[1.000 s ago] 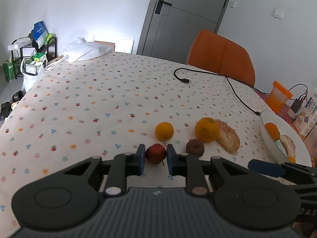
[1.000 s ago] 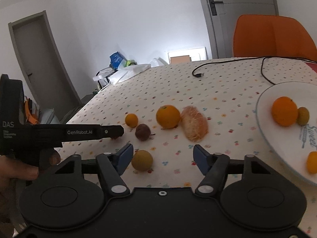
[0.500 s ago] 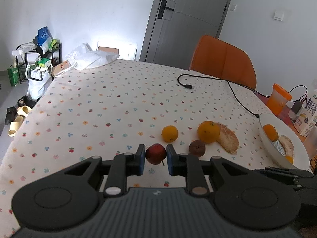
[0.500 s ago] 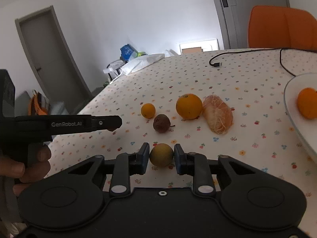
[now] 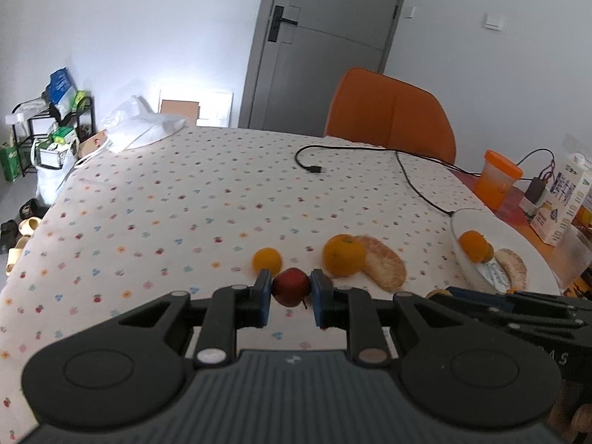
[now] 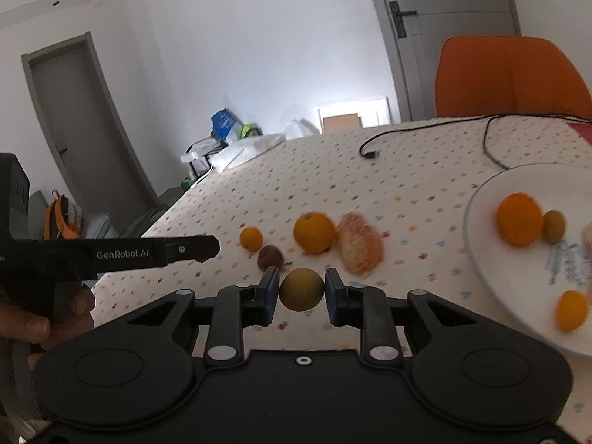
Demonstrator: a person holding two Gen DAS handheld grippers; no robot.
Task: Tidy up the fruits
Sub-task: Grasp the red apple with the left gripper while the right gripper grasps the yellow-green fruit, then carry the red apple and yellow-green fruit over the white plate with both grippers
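Observation:
My left gripper (image 5: 291, 292) is shut on a small red apple (image 5: 291, 286), held above the dotted tablecloth. My right gripper (image 6: 301, 290) is shut on a round yellow-green fruit (image 6: 301, 288), also lifted. On the cloth lie a small orange (image 6: 251, 238), a dark brown fruit (image 6: 270, 256), a large orange (image 6: 313, 232) and a peeled citrus (image 6: 359, 248). The white plate (image 6: 481, 214) at the right holds an orange (image 6: 518, 219), a small green fruit (image 6: 554, 225) and a small orange (image 6: 571, 310).
A black cable (image 5: 414, 181) runs across the far table. An orange cup (image 5: 497, 184), a milk carton (image 5: 562, 199) and a clear cup (image 5: 575, 255) stand beyond the plate. An orange chair (image 5: 392, 122) is behind the table. The left gripper's body (image 6: 111, 255) reaches in from the left.
My right gripper closed on the yellow-green fruit and lifted it off the cloth, moving toward the plate. My left gripper rose with the red apple still held.

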